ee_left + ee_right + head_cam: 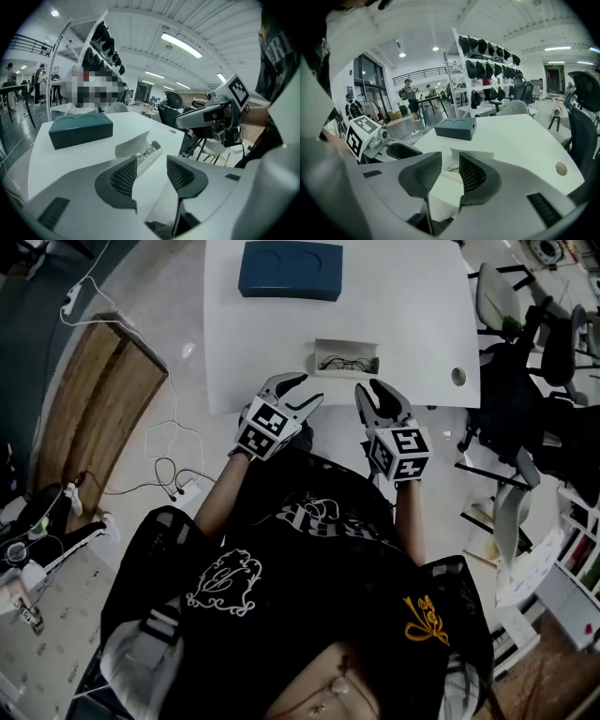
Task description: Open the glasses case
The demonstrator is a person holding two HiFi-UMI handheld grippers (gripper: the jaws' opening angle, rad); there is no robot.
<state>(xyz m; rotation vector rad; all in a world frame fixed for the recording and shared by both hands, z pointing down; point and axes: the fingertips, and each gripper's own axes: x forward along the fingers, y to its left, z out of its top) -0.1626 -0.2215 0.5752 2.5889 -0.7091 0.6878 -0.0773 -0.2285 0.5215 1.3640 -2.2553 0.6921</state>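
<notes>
Your left gripper [298,390] and right gripper [375,395] hang with jaws apart and empty, just short of the white table's [412,324] near edge. Just ahead of both, the white rectangular glasses case [346,356] sits lid-up with the spectacles showing, so the opening looks done and nothing needs grasping. Beyond it is bare tabletop, then a dark teal box [291,270].

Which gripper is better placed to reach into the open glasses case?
Probably the right gripper: the glasses case sits straight ahead in its open jaw gap. The left gripper is equally near, but angles in from the case's left corner.
</notes>
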